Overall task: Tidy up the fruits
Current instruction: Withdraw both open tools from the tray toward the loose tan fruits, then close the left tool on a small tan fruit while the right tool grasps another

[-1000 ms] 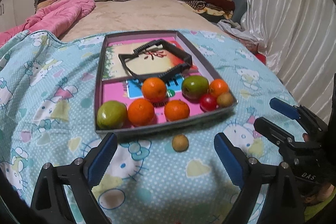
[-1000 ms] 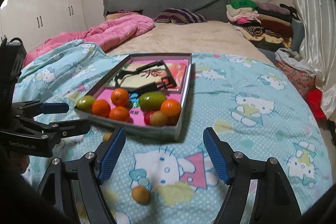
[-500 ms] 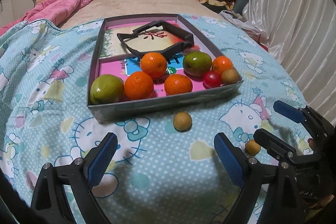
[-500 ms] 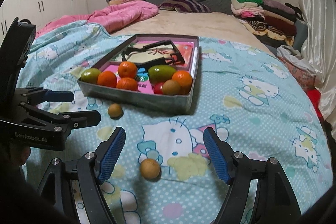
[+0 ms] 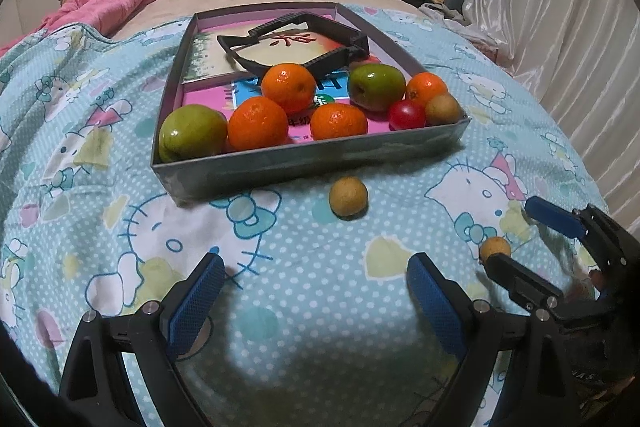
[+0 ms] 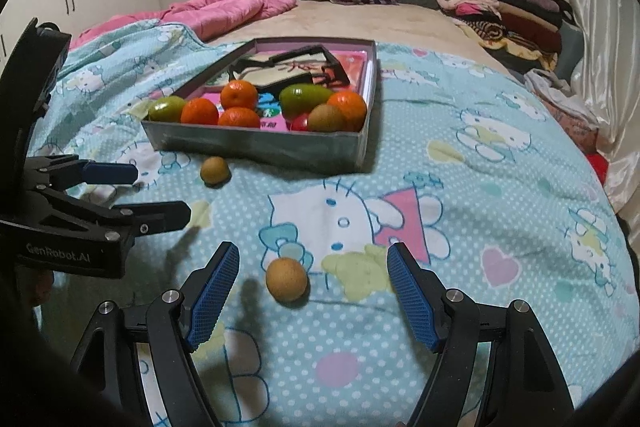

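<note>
Both grippers are coming down closer to the blanket than a second ago, and the right gripper (image 6: pixel 312 291) is now framing a small brown fruit (image 6: pixel 287 279) that was barely in its view before. Its jaws are standing wide apart, holding nothing, with the fruit lying loose on the blanket (image 6: pixel 480 187) between the blue pads and touching neither. The left gripper (image 5: pixel 312 303) is hovering with its jaws spread even wider, also empty, aiming toward a second brown fruit (image 5: pixel 348 196) just in front of the tray (image 5: pixel 304 163). Inside the tray, oranges (image 5: pixel 257 123), two green fruits (image 5: pixel 193 133) and a small red one (image 5: pixel 407 115) are already sitting along the near wall.

Judging by looks, the loose fruits are light, round and fairly firm, so they will likely roll on the soft bedding. Closing the pads across the widest part, gently, seems the safest hold.
</note>
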A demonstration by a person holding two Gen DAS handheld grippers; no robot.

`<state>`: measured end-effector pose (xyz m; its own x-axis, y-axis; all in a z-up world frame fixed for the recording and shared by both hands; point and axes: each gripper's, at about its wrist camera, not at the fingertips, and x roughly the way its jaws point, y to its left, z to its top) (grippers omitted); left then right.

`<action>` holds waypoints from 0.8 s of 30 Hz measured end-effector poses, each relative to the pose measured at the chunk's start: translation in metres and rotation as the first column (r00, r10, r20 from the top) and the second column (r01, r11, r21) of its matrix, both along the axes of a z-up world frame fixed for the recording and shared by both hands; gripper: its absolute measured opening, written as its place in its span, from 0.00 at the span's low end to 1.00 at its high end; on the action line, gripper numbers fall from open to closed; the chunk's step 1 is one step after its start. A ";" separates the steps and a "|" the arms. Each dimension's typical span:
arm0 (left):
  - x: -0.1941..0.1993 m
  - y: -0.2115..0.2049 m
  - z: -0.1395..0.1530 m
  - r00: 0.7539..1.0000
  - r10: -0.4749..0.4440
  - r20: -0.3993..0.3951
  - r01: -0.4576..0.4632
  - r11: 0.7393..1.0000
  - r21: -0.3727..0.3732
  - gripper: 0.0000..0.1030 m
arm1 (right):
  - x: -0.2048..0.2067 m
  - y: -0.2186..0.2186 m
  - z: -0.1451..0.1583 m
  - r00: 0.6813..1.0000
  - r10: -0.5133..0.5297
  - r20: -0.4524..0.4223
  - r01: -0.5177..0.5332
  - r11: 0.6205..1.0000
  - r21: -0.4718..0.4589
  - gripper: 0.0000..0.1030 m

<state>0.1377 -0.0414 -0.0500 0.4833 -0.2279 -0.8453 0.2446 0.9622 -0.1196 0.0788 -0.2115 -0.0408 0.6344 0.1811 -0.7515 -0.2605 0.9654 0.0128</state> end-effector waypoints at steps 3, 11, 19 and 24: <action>0.000 0.000 -0.001 1.000 0.000 -0.003 0.000 1.000 -0.004 0.88 | -0.003 0.000 -0.002 1.000 0.003 0.001 -0.003 1.000 -0.004 0.75; -0.001 -0.001 -0.002 1.000 -0.008 -0.008 0.008 1.000 -0.025 0.72 | -0.007 0.008 -0.008 0.999 0.043 0.010 -0.043 0.998 -0.038 0.61; -0.002 -0.004 0.000 1.000 -0.021 -0.002 0.021 0.999 -0.039 0.66 | -0.004 0.005 -0.012 0.999 0.053 -0.011 -0.053 0.999 -0.007 0.36; 0.000 -0.006 0.000 1.000 -0.027 -0.004 0.027 0.998 -0.048 0.60 | -0.003 0.005 -0.013 0.997 0.073 -0.019 -0.073 0.997 0.010 0.25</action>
<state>0.1381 -0.0472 -0.0503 0.4728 -0.2814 -0.8350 0.2699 0.9483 -0.1667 0.0755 -0.2067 -0.0541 0.6045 0.2336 -0.7616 -0.3300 0.9436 0.0275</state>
